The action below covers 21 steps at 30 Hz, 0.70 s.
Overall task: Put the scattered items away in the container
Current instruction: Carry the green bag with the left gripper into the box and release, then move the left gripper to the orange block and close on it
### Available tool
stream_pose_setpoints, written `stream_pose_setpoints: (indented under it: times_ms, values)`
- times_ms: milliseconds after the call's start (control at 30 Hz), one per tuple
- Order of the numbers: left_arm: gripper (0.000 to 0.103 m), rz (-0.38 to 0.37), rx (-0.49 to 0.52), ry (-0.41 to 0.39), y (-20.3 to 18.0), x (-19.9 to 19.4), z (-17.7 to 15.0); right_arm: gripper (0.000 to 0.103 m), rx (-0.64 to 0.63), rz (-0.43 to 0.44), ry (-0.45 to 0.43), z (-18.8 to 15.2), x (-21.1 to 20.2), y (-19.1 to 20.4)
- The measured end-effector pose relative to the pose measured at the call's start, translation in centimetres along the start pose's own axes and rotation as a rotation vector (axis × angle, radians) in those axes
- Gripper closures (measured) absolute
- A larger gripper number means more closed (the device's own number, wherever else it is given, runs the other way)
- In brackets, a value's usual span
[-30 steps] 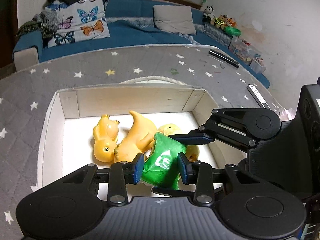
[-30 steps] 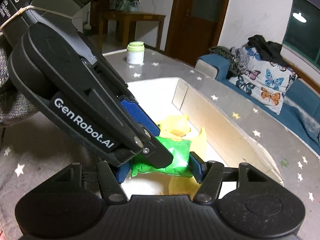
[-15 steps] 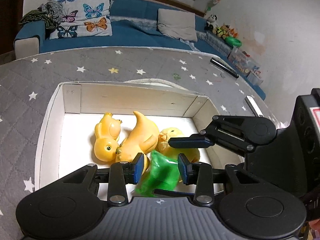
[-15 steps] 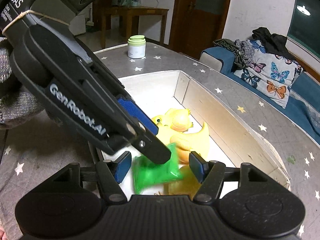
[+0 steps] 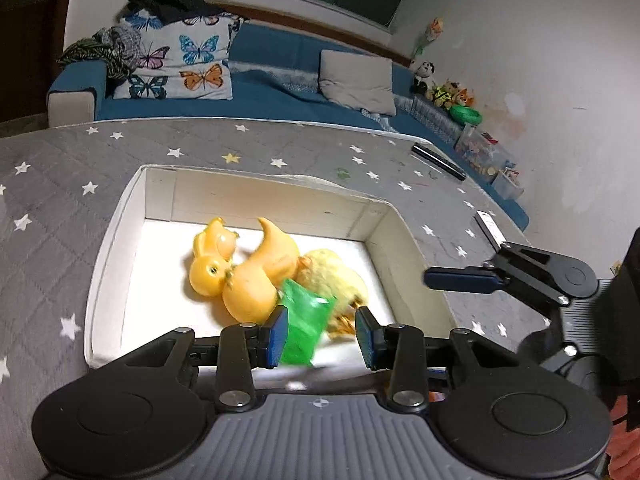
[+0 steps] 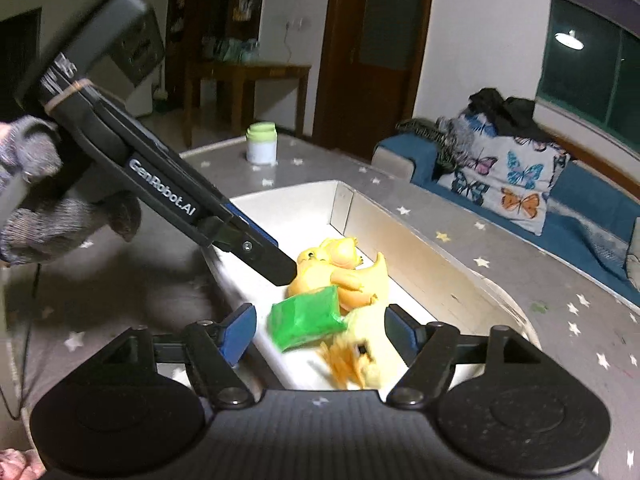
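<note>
Green packet (image 5: 305, 322) lies inside white box (image 5: 120, 232) against orange ducks (image 5: 256, 272); left tool (image 5: 322, 334) and right tool (image 6: 320, 330) both spread wide, holding nothing.

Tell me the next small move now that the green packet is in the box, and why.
Probably lift both grippers clear of the white box. The green packet lies inside against the orange rubber duck and fuzzy yellow chick, and neither the left gripper nor the right gripper grips it; both are open. The capped jar on the table looks like the next pick.
</note>
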<state>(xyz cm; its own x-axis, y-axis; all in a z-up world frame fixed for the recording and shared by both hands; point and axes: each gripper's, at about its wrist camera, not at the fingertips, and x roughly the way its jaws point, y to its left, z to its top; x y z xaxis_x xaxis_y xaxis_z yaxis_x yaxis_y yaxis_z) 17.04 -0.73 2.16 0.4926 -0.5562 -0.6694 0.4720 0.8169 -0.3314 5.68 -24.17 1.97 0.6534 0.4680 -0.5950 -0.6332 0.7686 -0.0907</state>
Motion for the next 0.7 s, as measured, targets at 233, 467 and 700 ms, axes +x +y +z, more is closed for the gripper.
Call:
stream_pose_setpoints:
  times_ms: [233, 467, 700]
  values:
    - [0.063, -0.026, 0.007, -0.018, -2.5, -1.3, -3.6, 0.026, 0.035, -0.007, 0.019, -3.9, -3.7, 1.8]
    - [0.063, -0.028, -0.029, 0.01, -3.8, -0.8, -6.9, 0.026, 0.06, -0.008, 0.118, -7.4, -2.9, 2.7]
    - [0.063, -0.043, -0.056, 0.038, -4.4, 0.2, -8.1, 0.026, 0.096, 0.017, 0.177, -9.1, -2.0, 3.7]
